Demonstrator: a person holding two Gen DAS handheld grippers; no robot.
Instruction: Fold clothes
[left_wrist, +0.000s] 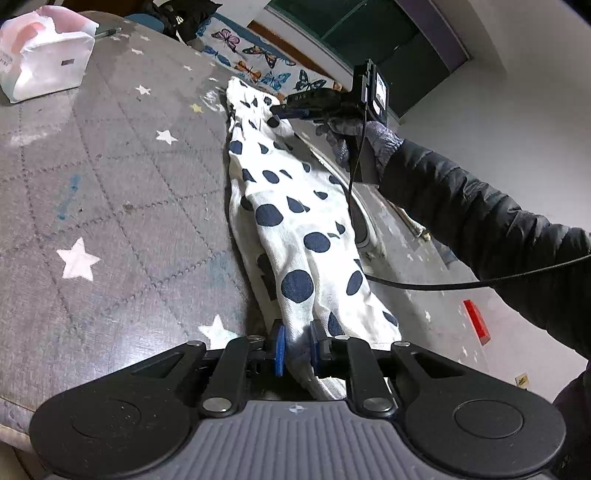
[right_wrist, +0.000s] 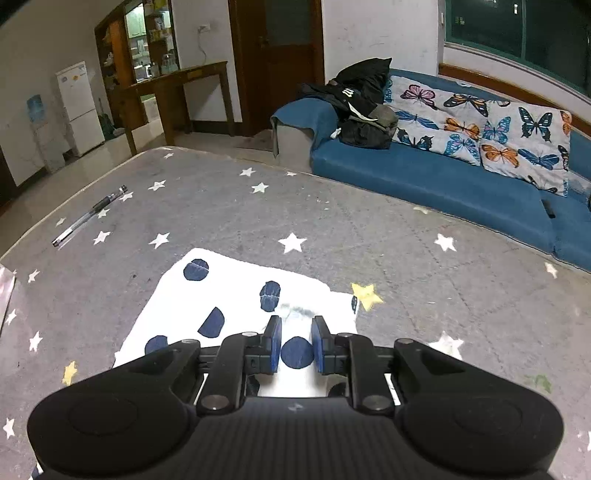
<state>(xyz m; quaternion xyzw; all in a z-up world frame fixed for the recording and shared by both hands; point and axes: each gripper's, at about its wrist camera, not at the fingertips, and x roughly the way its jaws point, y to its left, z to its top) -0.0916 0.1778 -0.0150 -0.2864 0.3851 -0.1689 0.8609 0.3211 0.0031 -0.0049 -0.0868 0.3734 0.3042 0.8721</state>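
Left wrist: right gripper (left_wrist: 275, 112) seemingly tilted onto garment (left_wrist: 295, 236).

Garment (left_wrist: 295, 236) flat on mat (left_wrist: 122, 206)

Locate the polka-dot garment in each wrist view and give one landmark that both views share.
Left wrist: the polka-dot garment runs up the middle from the left gripper to the right gripper.
Right wrist: its end lies bottom centre, under the right gripper.
Shared landmark: butterfly cushions.
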